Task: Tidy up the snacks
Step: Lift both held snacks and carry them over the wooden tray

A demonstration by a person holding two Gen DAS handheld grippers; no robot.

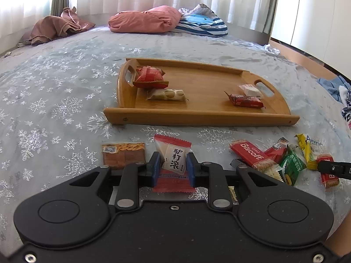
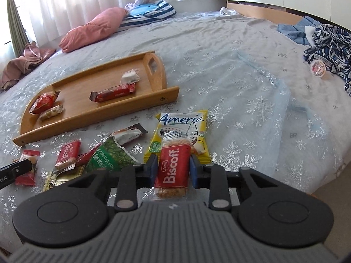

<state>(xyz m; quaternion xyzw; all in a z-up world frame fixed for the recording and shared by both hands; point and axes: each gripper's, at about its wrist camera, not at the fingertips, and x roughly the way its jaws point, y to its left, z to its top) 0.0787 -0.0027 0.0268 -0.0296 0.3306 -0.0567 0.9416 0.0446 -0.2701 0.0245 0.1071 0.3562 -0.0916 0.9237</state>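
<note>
While we look along both tools, left gripper (image 1: 172,164) pinches a red-and-white candy packet (image 1: 173,162), long axis pointing toward the wooden tray (image 1: 197,116). Right gripper (image 2: 173,168) pinches a Biscoff packet (image 2: 172,168), likewise lengthwise, just short of the tray's near rail, over the yellow Ameria packet (image 2: 182,122).

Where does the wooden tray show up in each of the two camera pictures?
Left wrist view: the wooden tray lies in the middle of the picture, straight beyond the snacks, long side toward the camera.
Right wrist view: the tray sits upper left, running diagonally.
Shared landmark: the pink pillow lies behind the tray in both.
</note>
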